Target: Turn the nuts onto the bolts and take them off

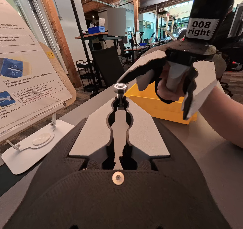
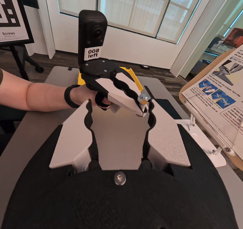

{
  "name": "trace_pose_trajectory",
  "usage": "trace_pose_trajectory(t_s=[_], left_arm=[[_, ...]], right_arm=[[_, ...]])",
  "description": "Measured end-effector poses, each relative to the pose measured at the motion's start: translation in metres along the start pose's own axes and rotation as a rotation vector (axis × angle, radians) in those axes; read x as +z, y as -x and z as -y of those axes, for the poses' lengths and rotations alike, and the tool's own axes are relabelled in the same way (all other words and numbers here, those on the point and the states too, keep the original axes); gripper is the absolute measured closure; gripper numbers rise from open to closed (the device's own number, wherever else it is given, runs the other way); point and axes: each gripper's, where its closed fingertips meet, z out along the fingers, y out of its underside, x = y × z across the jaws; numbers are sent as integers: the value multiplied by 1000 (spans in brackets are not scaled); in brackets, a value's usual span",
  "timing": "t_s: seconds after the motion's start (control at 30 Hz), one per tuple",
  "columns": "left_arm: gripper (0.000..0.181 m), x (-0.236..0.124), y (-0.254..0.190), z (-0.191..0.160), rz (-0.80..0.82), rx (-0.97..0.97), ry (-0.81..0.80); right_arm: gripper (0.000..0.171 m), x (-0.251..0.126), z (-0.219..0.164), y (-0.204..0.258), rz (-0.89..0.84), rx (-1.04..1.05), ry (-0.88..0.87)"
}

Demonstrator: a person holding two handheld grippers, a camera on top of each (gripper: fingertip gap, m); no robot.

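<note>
My left gripper (image 1: 120, 104) is shut on the lower end of a steel bolt (image 1: 119, 97) and holds it upright above the table. A hex nut (image 1: 120, 88) sits at the top of the bolt's thread. My right gripper (image 2: 120, 102) is open and empty. Its right finger (image 2: 151, 112) is just beside the bolt (image 2: 143, 104) and nut (image 2: 144, 98), without touching that I can see. In the left wrist view the right gripper (image 1: 151, 99) hangs to the right of the nut, with one fingertip (image 1: 121, 80) close behind it.
A yellow bin (image 1: 157, 104) stands on the grey table (image 1: 197, 150) behind the grippers. An instruction board (image 1: 26, 71) on a white stand (image 1: 32, 150) is at the left of the left wrist view. A person's hands hold both grippers.
</note>
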Motion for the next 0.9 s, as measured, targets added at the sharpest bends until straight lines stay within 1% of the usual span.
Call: trace_pose_trajectory(t_s=[0.03, 0.07, 0.1, 0.17, 0.2, 0.23, 0.33, 0.37, 0.43, 0.47, 0.57, 0.6, 0.7, 0.73, 0.77, 0.8, 0.9], left_arm=[[174, 0, 1, 0, 2, -12, 0], [174, -1, 4, 0, 12, -24, -4], [174, -2, 5, 1, 13, -32, -9], [174, -1, 2, 1, -7, -38, -12], [174, 0, -1, 2, -14, -34, -13], [174, 0, -4, 2, -23, -26, -13], [174, 1, -5, 2, -19, -17, -8], [174, 0, -3, 2, -13, -22, -9], [174, -2, 3, 3, 3, -46, -14], [174, -3, 4, 4, -4, -57, -21], [174, -2, -2, 5, -27, -57, -24], [174, -1, -4, 4, -30, -44, -18], [174, 0, -4, 4, -15, -26, -7], [174, -1, -1, 4, -5, -35, -8], [174, -3, 3, 4, 6, -48, -11], [174, -4, 6, 5, 6, -62, -19], [174, -5, 3, 7, -20, -81, -31]], right_arm=[[94, -4, 0, -1, 1, -4, 4], [117, -9, 2, 3, 41, 0, -8], [115, -13, 8, 3, 50, 29, -41], [96, -13, 11, -6, 11, 61, -72], [89, -11, 9, -7, -2, 56, -58], [86, -8, 5, -8, -13, 45, -38], [88, -2, 1, -1, 13, 21, -8], [92, -4, 0, -2, 7, 16, -1], [126, -12, 4, 6, 66, 18, -12], [124, -14, 9, 4, 64, 44, -45], [94, -12, 10, -7, 2, 66, -63], [91, -9, 6, -8, -6, 60, -45], [93, -6, 4, -1, 18, 43, -23], [111, -9, 4, 2, 43, 31, -18], [141, -14, 7, 14, 125, 27, -27], [141, -17, 13, 15, 138, 53, -65], [134, -20, 18, -8, 12, 90, -108]])
